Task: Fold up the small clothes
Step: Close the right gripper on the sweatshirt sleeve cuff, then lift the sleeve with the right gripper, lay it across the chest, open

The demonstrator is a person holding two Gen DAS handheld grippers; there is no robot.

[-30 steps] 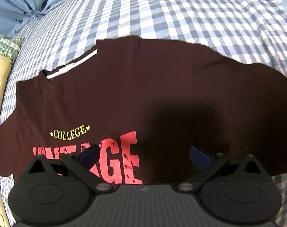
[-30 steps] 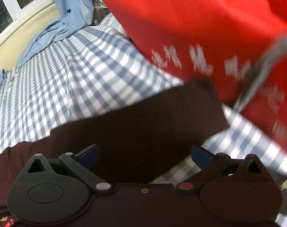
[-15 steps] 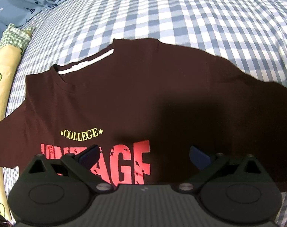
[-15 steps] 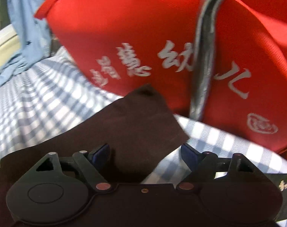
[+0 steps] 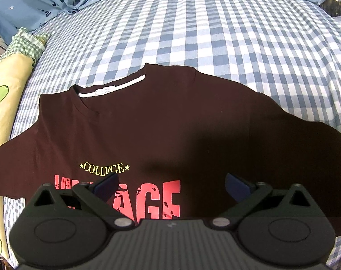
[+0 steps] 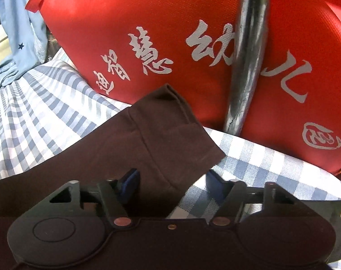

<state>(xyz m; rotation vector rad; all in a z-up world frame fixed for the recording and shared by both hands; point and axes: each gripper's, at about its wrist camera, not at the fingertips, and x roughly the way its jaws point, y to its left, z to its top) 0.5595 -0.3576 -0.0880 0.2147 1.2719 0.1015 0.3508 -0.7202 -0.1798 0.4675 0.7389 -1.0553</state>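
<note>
A dark maroon T-shirt (image 5: 161, 121) lies flat, front up, on the blue-and-white checked bed sheet (image 5: 226, 33). It has "COLLEGE" in yellow and big red letters on the chest. My left gripper (image 5: 171, 183) is open and hovers over the chest print. In the right wrist view, the shirt's sleeve (image 6: 170, 135) lies on the sheet and points toward a red bag. My right gripper (image 6: 172, 183) is open with its jaws either side of the sleeve's lower edge, holding nothing.
A red fabric bag (image 6: 170, 45) with white characters and a dark handle (image 6: 246, 67) stands just beyond the sleeve. Blue cloth (image 5: 31, 6) lies at the bed's far left. An avocado-print pillow (image 5: 4, 90) lies along the left edge.
The left gripper has drawn back, so the collar and more sheet show. The right gripper has moved toward the sleeve end and narrowed its opening, with the red bag now close ahead.
</note>
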